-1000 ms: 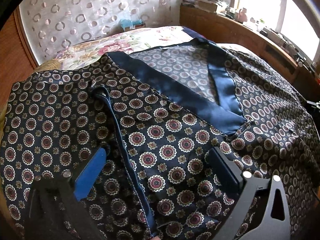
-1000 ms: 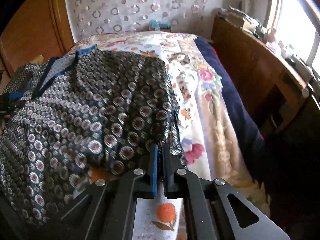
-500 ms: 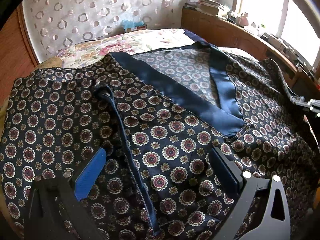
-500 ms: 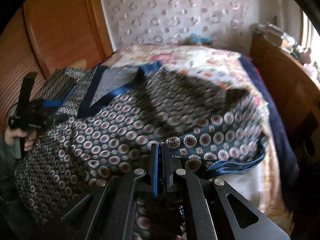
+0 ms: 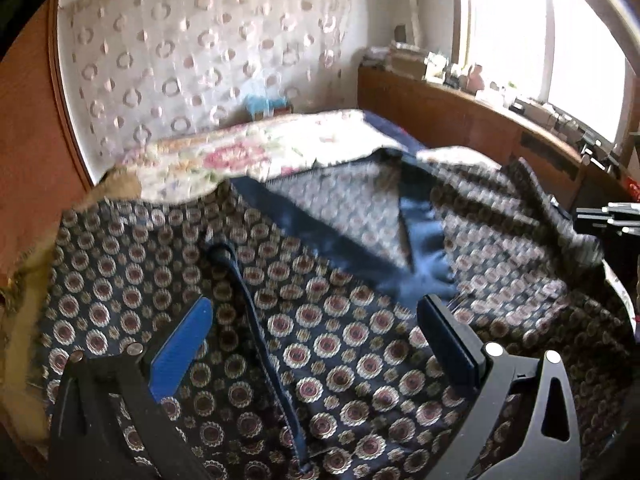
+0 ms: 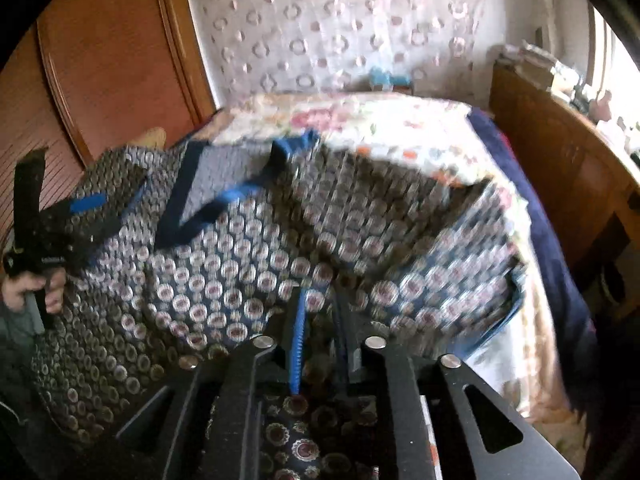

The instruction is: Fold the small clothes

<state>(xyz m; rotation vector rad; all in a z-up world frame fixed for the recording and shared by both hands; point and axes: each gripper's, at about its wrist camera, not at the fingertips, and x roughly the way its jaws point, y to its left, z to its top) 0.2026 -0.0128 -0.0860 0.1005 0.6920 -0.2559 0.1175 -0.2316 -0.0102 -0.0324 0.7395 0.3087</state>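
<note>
Left view: my left gripper stands wide open over the patterned shirt spread on the bed, holding nothing.

Right view: my right gripper is opening, shirt fabric between its jaws; grip unclear through blur.

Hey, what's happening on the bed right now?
A person with a gripper in each hand is folding a dark patterned garment with blue trim, spread on a floral bedspread. The right gripper has one side of the cloth folded in toward the middle; its jaws are opening, with fabric between them. The left gripper hovers wide open over the garment's other side, gripping nothing. The fold is only partly done.
</note>
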